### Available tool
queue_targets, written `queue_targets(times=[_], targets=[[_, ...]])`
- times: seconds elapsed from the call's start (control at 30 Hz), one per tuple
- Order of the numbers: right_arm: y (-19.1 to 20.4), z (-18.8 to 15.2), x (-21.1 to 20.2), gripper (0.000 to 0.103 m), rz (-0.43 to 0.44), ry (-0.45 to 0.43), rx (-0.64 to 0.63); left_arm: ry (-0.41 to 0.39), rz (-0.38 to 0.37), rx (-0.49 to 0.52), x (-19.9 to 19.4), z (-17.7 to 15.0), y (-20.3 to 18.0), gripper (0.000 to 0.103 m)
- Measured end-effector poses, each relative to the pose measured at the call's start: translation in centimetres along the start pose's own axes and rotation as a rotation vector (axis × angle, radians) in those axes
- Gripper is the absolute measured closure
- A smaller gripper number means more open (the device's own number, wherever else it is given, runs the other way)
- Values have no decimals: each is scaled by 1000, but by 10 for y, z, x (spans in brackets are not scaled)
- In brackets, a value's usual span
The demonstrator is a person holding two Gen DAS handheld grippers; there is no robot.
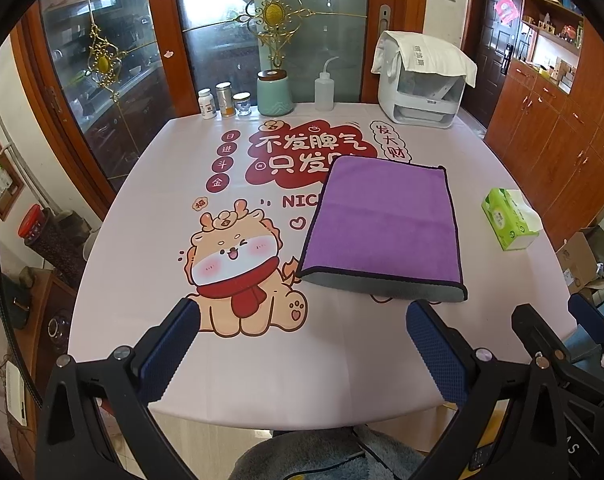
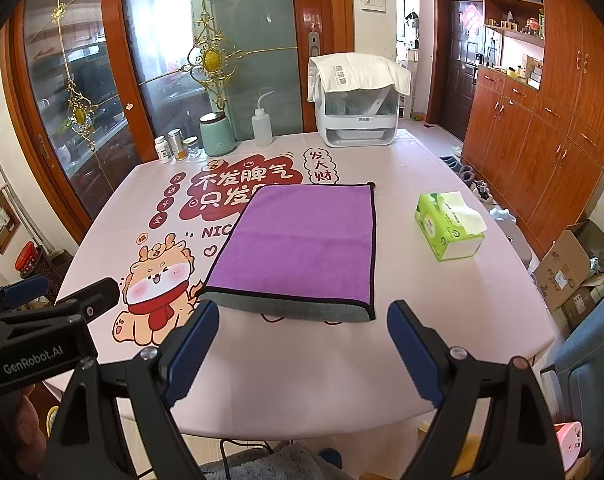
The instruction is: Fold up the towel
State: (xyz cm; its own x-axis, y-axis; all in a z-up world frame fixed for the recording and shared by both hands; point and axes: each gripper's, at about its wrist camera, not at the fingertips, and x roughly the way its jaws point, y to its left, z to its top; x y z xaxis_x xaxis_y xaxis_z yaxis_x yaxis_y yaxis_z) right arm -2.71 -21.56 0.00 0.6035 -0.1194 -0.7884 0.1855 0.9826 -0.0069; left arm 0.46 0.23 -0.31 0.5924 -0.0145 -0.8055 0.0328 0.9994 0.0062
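Observation:
A purple towel with a dark hem lies flat on the pink printed tablecloth, folded over so its grey underside shows along the near edge. It also shows in the right wrist view. My left gripper is open and empty, hovering above the table's near edge, left of the towel's near edge. My right gripper is open and empty, just short of the towel's near grey edge. The right gripper shows at the right of the left wrist view, and the left gripper at the left of the right wrist view.
A green tissue box stands right of the towel. At the far edge are several small jars, a teal canister, a squeeze bottle and a white appliance draped with cloth. Wooden cabinets stand on the right.

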Motion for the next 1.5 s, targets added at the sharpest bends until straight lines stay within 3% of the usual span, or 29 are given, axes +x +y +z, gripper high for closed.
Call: queue_targets(times=[1.5], targets=[[4, 15, 9, 16, 13, -11, -30, 9, 42, -16, 6, 2, 4, 1]])
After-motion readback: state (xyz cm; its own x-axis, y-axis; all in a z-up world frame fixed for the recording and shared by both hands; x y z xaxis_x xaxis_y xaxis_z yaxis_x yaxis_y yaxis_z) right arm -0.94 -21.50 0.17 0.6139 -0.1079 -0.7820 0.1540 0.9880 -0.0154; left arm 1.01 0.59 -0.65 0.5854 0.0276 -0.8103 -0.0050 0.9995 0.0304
